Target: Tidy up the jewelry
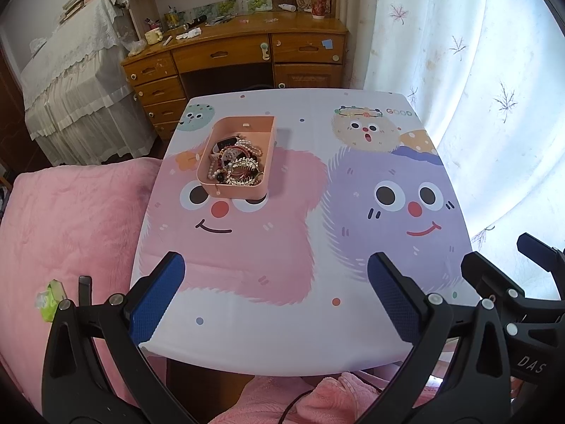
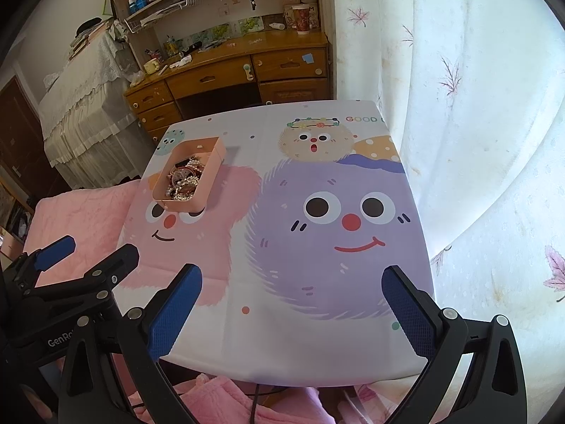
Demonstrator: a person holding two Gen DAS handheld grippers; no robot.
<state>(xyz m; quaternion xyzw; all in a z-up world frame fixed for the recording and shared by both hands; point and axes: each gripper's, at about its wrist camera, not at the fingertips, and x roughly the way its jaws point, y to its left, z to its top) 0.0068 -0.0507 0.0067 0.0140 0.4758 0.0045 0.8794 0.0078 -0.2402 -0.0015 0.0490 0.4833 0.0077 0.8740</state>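
Two tools are being held wide apart and empty over the near counter [image 1: 370, 325] edge: left tool [image 1: 275, 296], right tool [image 2: 291, 305]. One pink tray [image 1: 243, 125], heaped with tangled jewelry [image 1: 236, 164], is sitting ahead-left.

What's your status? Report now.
Left gripper open, right gripper open, both empty. Jewelry heaped in pink box on table. Nothing blocking.

a pink open box [image 1: 236, 157] sits on the bench's far left part, over the pink cartoon face, heaped with tangled jewelry [image 1: 237, 166]: pearl strands, gold bangles, a watch.
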